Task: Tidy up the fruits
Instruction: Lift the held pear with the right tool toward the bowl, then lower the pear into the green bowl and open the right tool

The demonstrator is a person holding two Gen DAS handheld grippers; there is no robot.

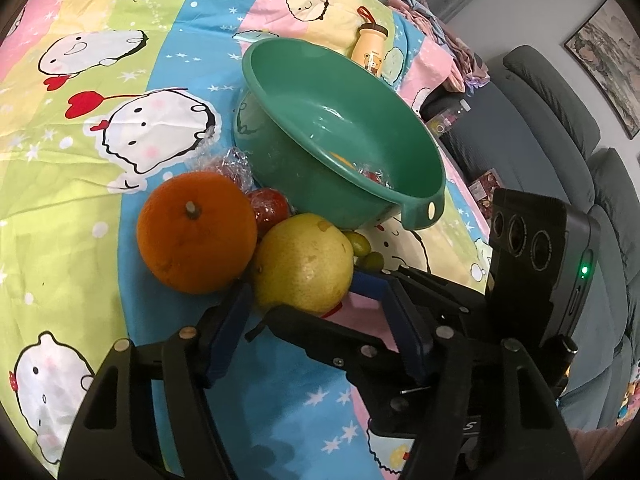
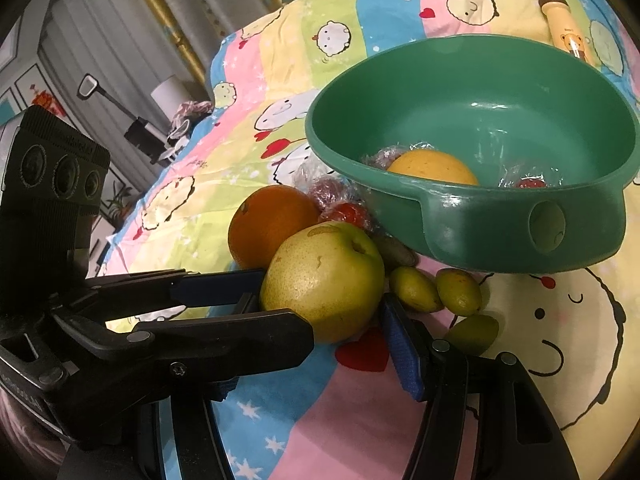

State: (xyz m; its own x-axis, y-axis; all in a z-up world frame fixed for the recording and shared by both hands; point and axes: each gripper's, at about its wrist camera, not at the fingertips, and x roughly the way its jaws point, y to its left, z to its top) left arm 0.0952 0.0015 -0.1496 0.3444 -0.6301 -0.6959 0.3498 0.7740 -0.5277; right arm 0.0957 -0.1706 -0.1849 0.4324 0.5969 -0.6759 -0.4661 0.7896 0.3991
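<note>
A yellow-green pear lies on the cartoon-print cloth in front of a green basin, beside an orange. My right gripper is shut on the pear, one blue pad on each side. My left gripper reaches in crosswise and straddles the same pear. Its left pad is at the pear's skin, and cloth shows between the pear and its right finger. Inside the basin are a yellow fruit and a plastic-wrapped red fruit.
Another wrapped red fruit sits behind the pear and orange. Three small green fruits lie to the pear's right. A cream bottle lies beyond the basin. A grey sofa stands past the table's right edge.
</note>
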